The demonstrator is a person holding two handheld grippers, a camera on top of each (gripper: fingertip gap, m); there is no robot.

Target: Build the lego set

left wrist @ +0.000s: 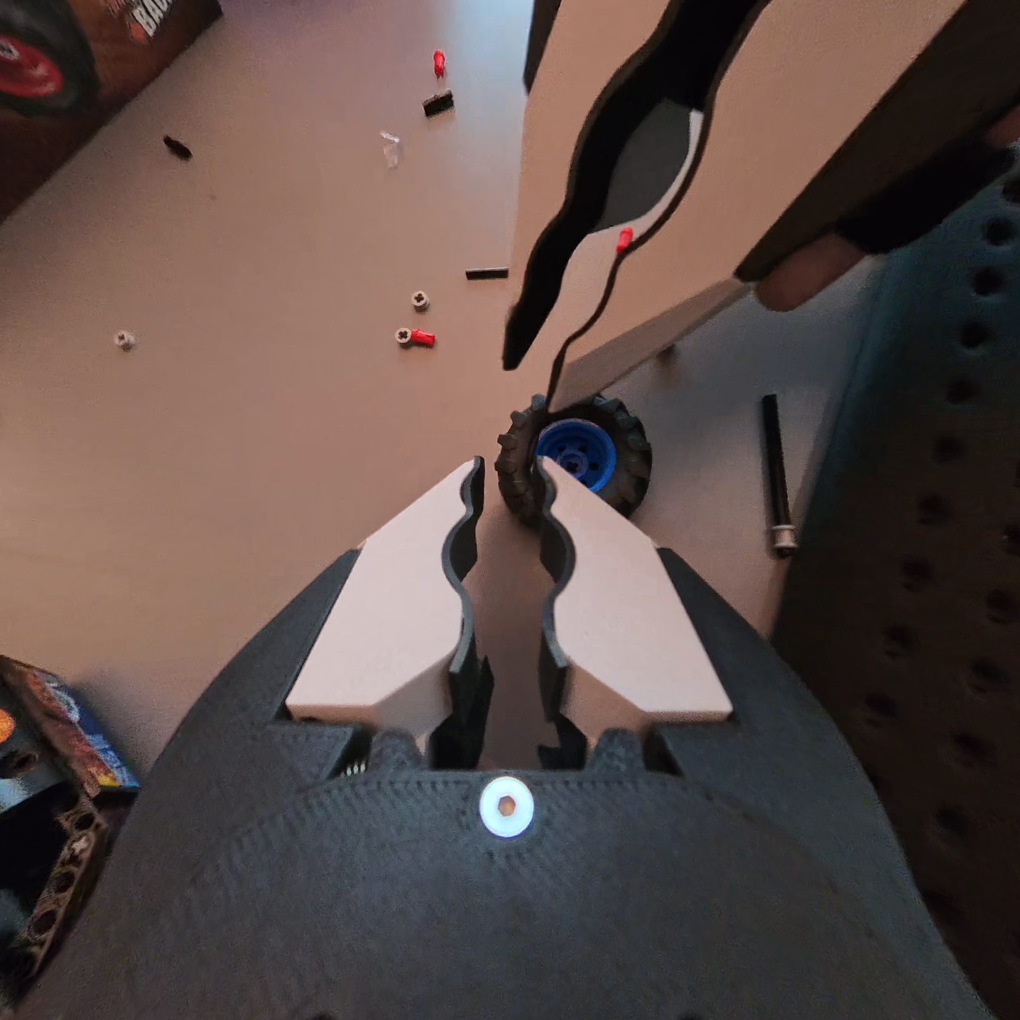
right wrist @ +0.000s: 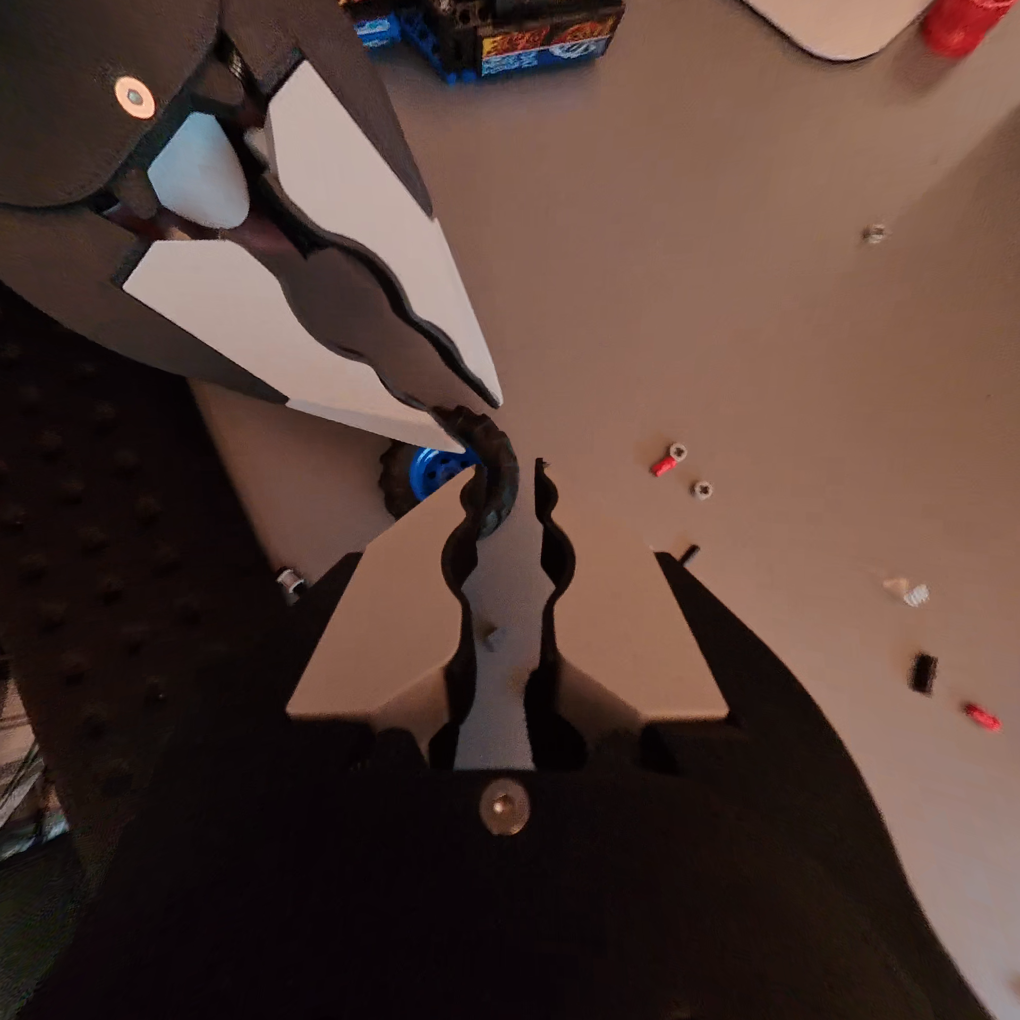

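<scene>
A wheel with a blue rim (left wrist: 577, 452) and a black knobbly tyre (left wrist: 516, 485) lies on the tan table (left wrist: 248, 441). My left gripper (left wrist: 510, 466) has the tyre's near wall between its tips, one finger outside and one inside by the rim. In the right wrist view the left gripper (right wrist: 479, 425) comes in from the upper left, pinching the tyre (right wrist: 499, 469). My right gripper (right wrist: 509, 466) is open. Its left finger touches the tyre and its right finger stands clear. It enters the left wrist view (left wrist: 532, 381) from the top right.
Loose parts lie on the table: red pins (left wrist: 439, 63), grey bushes (left wrist: 420, 300), a short black axle (left wrist: 487, 272), a clear piece (left wrist: 391, 149). A long black axle (left wrist: 777, 469) lies by a dark perforated panel (left wrist: 910, 552). The part-built model (right wrist: 485, 33) and the set's box (left wrist: 83, 55) stand at the edges. My two grippers' fingertips are within a few centimetres of each other. Left tips and right tips are each some 9 centimetres from the long black axle (left wrist: 777, 469).
</scene>
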